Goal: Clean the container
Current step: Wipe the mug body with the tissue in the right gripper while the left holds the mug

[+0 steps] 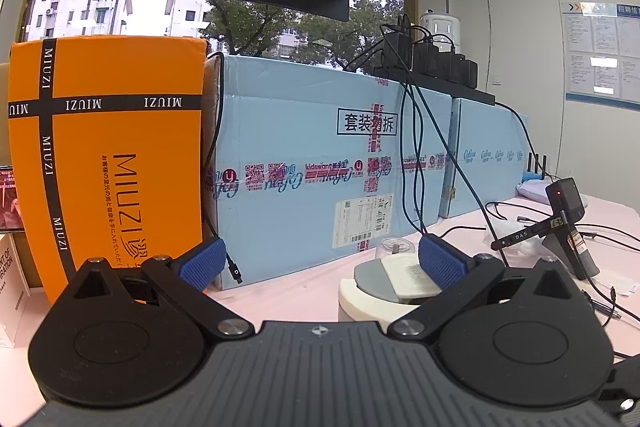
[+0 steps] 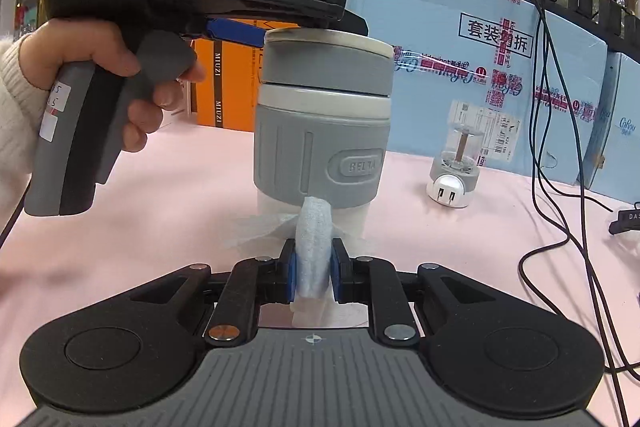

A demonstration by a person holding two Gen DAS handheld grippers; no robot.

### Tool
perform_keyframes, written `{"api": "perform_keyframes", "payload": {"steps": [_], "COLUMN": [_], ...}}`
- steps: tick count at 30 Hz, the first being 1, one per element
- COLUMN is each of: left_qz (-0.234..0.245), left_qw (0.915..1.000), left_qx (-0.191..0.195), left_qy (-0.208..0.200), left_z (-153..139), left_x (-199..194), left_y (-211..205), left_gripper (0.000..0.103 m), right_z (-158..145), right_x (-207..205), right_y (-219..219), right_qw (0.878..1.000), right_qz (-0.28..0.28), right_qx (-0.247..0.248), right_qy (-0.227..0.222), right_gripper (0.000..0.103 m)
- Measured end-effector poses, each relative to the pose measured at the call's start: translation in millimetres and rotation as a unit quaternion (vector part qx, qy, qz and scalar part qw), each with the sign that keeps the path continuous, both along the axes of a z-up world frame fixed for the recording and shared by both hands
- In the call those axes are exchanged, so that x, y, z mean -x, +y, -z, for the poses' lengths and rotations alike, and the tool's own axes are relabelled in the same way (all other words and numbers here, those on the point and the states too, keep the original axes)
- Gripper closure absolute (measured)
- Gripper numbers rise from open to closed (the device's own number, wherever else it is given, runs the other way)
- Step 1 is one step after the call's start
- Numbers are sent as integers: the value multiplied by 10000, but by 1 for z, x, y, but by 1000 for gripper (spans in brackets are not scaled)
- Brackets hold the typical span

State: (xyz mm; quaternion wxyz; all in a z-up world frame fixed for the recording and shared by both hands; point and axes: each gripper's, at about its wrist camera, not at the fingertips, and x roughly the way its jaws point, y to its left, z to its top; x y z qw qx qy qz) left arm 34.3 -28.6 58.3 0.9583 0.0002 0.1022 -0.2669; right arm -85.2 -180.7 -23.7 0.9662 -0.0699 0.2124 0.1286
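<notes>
A grey and white container with a lid stands upright on the pink table. My right gripper is shut on a folded white wipe, whose tip touches the container's lower front. My left gripper is open just above the container's lid, which shows low at its right finger. In the right wrist view the left gripper hovers over the left side of the lid, held by a hand.
An orange box and long light-blue boxes stand behind the table. Black cables hang over the right side. A small clear device on a white plug base stands right of the container.
</notes>
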Motion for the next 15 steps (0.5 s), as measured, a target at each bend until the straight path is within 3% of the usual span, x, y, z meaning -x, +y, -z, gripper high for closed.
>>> {"api": "perform_keyframes", "payload": {"steps": [11,15], "left_qz": [10,0], "left_qw": [10000,10000], "left_qx": [4,-11], "left_qy": [-1,-14], "left_z": [0,0], "left_x": [0,0], "left_y": [-1,-1], "left_gripper": [0,0], "right_z": [-57,-55], "right_x": [30,22], "right_y": [0,0], "right_qw": [9894,9907], "right_qz": [179,194], "right_qx": [-8,22], "right_qy": [-1438,-1349], "right_gripper": [87,87]}}
